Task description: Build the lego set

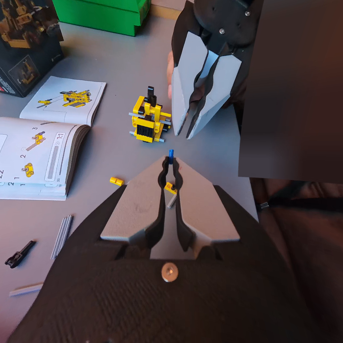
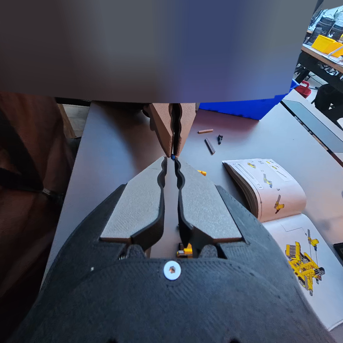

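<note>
My left gripper point(image 1: 171, 160) is shut on a small blue pin point(image 1: 171, 153) that sticks out past its tips, held above the grey table point(image 1: 111, 61). My right gripper point(image 1: 182, 137) points down from the upper right, jaws narrowly open and empty, tips just beyond the pin. The yellow and black model point(image 1: 148, 120) stands upright to the left of the right gripper. In the right wrist view, my right gripper point(image 2: 170, 159) faces the left gripper point(image 2: 173, 154) tip to tip, with the blue pin point(image 2: 173, 157) between them. The model point(image 2: 184, 250) shows below the right fingers.
An open instruction booklet point(image 1: 46, 148) lies at the left, with the set's dark box point(image 1: 27, 46) and a green box point(image 1: 104, 14) behind. Loose parts lie about: a yellow connector point(image 1: 116, 181), a yellow piece with a black pin point(image 1: 169, 186), grey axles point(image 1: 62, 235), a black piece point(image 1: 19, 254). The grippers are tip to tip, or close to it. From the left gripper's tips to the yellow connector point(image 1: 116, 181) is close to 8 cm.
</note>
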